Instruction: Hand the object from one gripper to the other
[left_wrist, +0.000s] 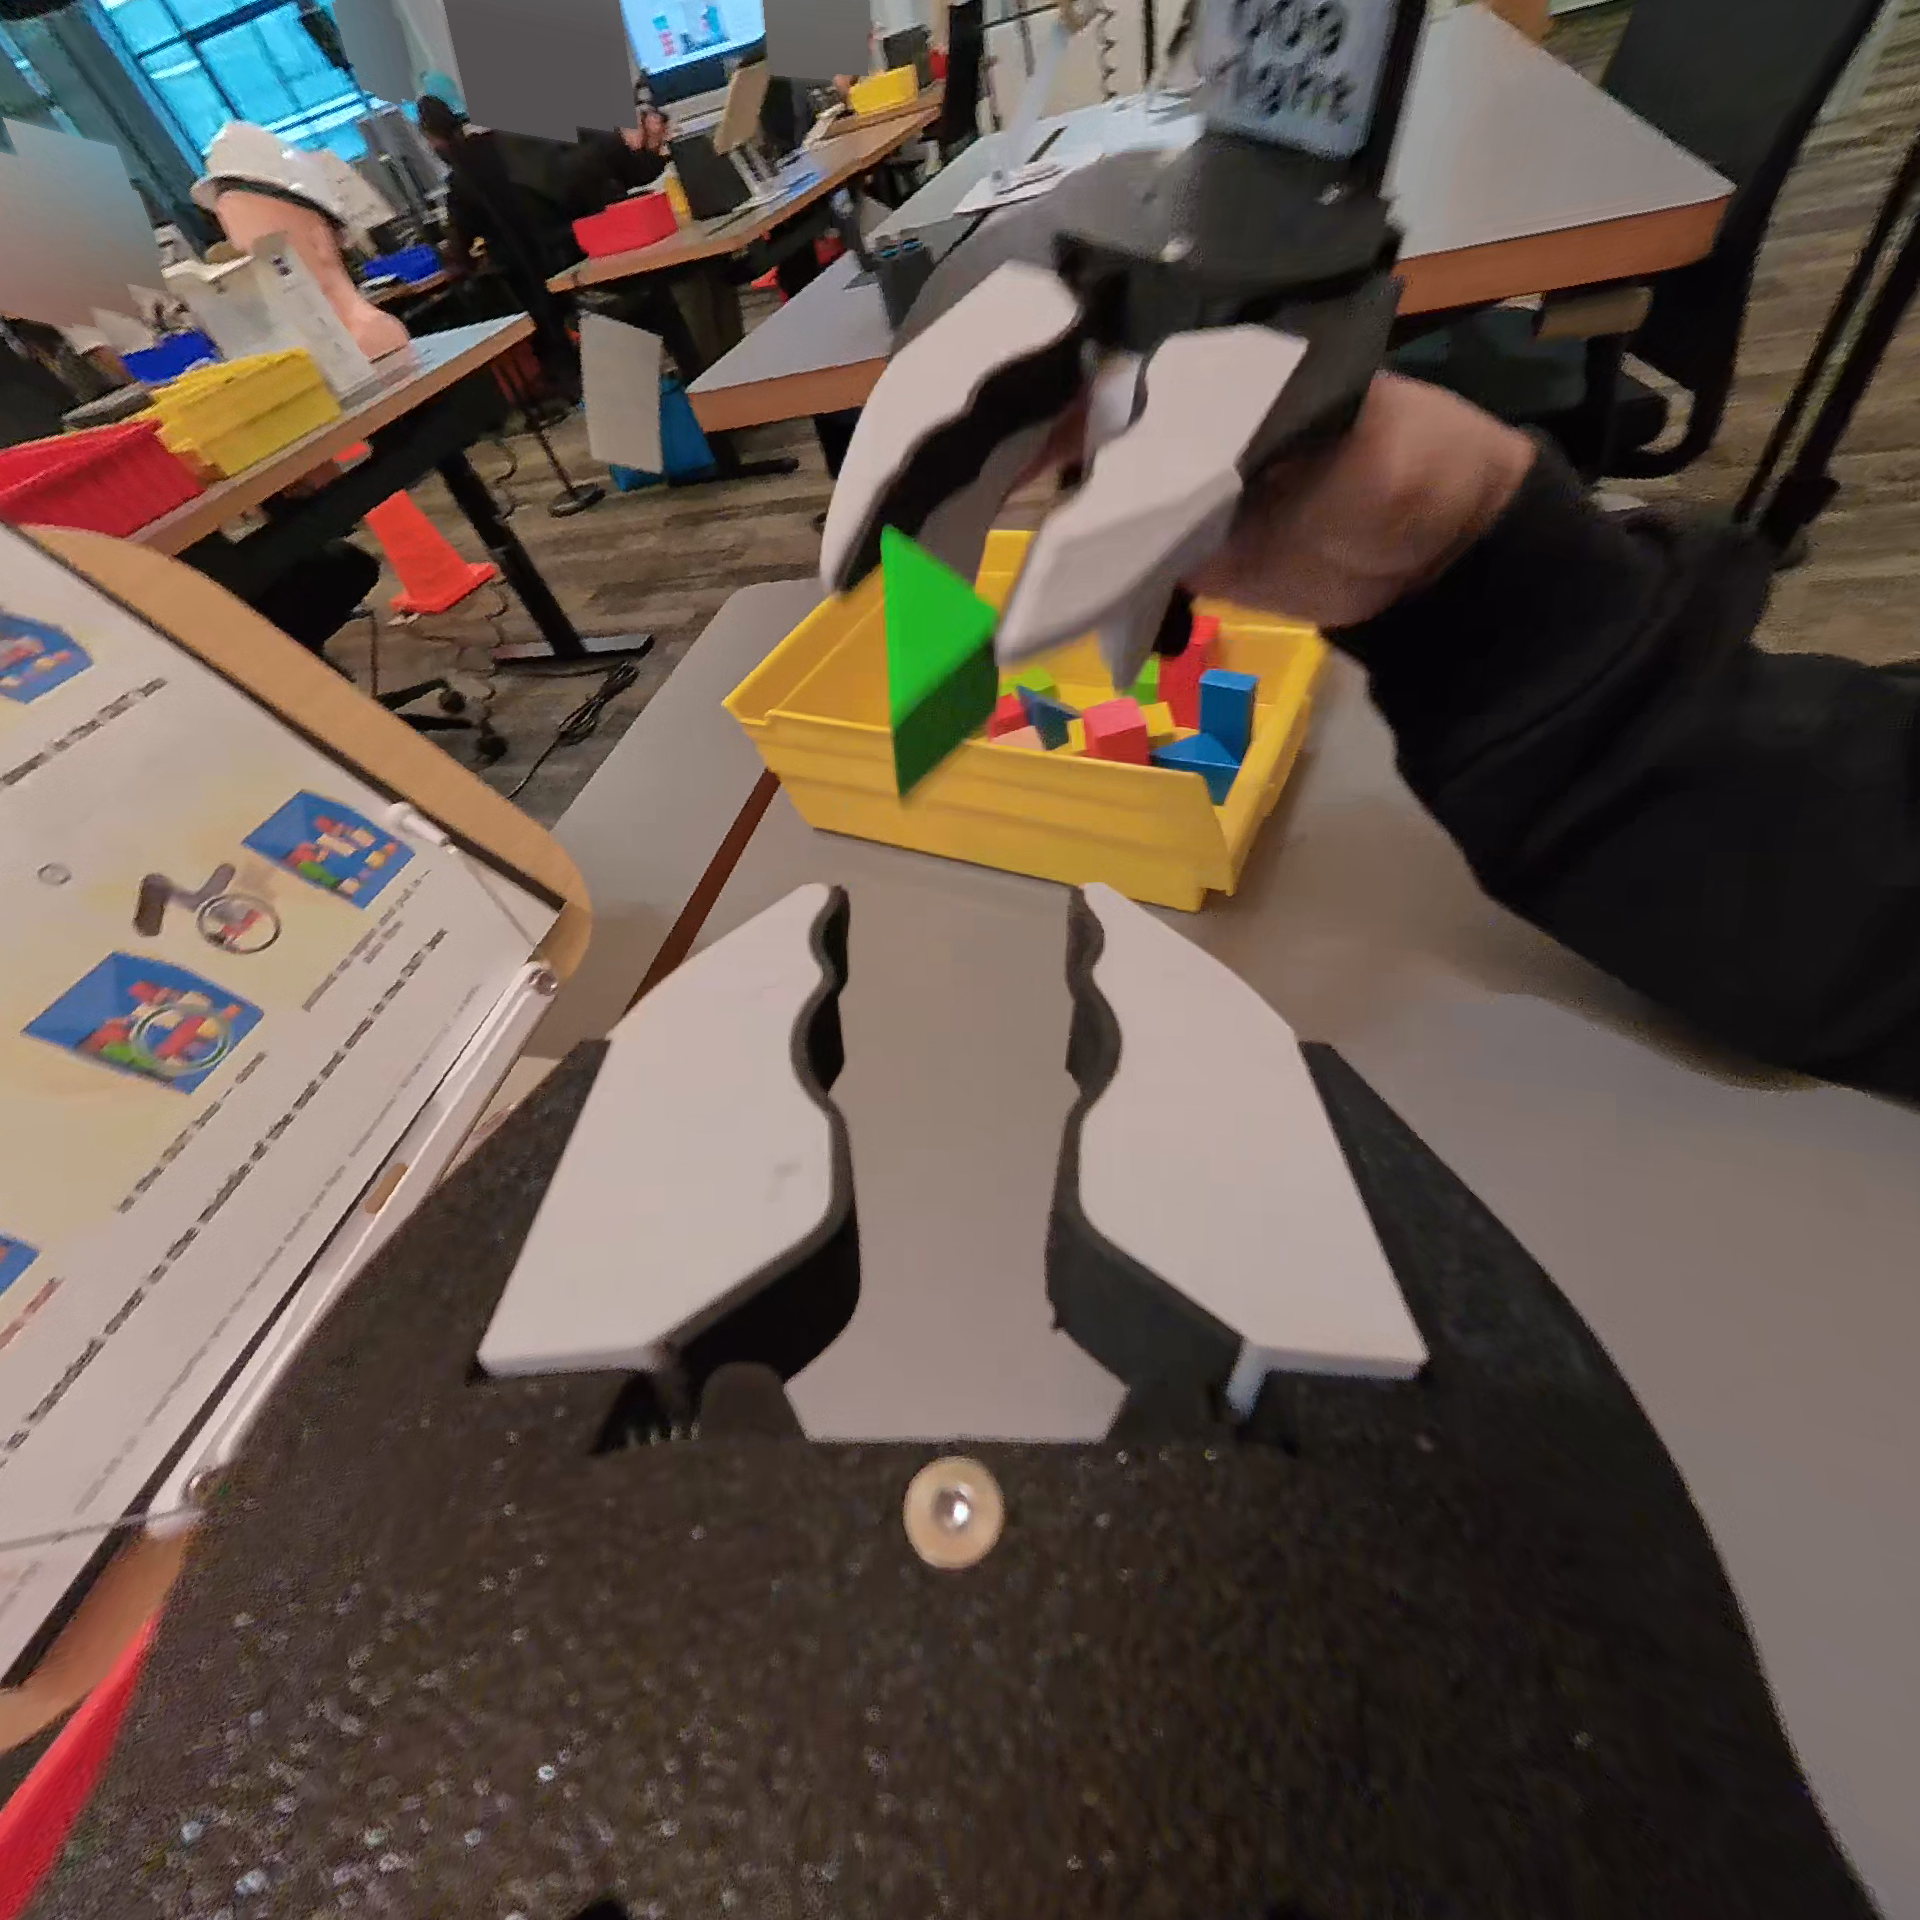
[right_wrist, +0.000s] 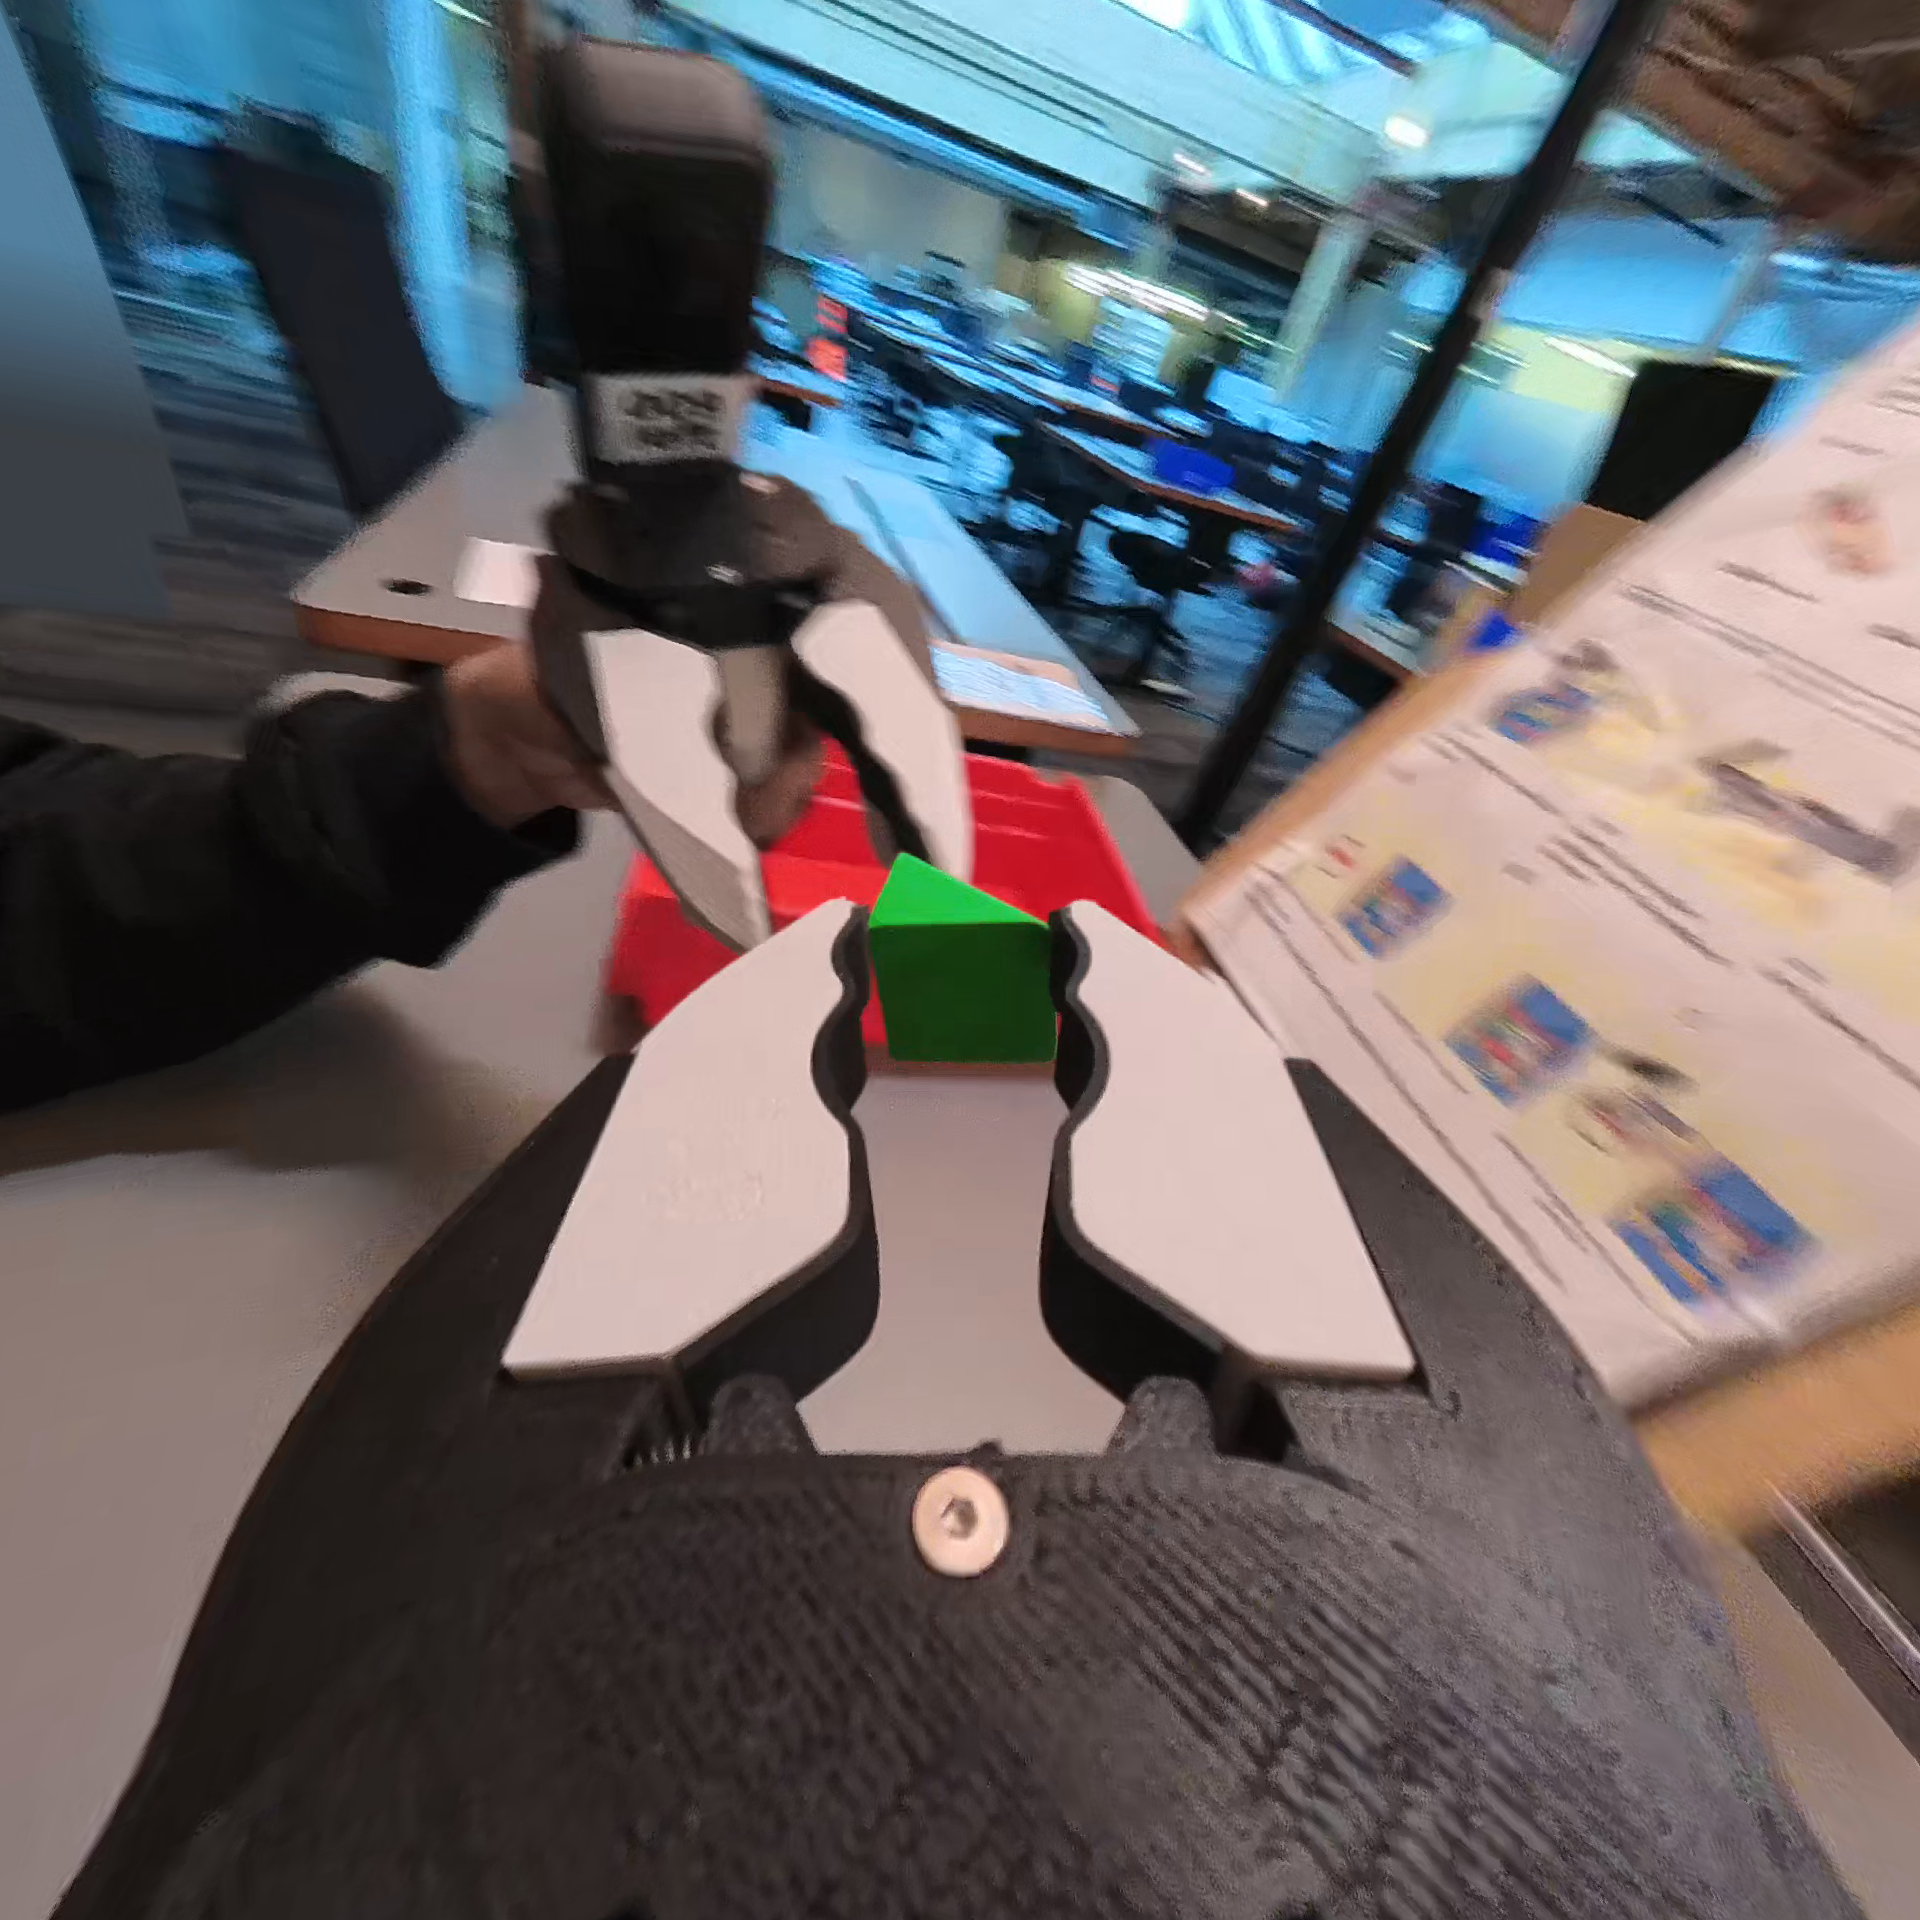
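Green triangular block (right_wrist: 961, 987) gripped between right gripper (right_wrist: 961, 935) pads, at fingertips, apex pointing away toward left gripper (left_wrist: 956, 914). Left gripper seen open, nothing held, jaws spread near block tip, above red bin (right_wrist: 1039, 831). Block held aloft before yellow bin (left_wrist: 1039, 810). Judged: left jaws need closing across protruding apex.

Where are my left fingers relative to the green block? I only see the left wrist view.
Observer: The left gripper is open; one fingertip is close by the green block's top corner, the other hangs off to its side.
Operator: Is the right hold square?
Observer: Yes, the right gripper's fingers press on two opposite sides of the block.
Operator: What's behind my gripper?
Observer: A red bin on the table.
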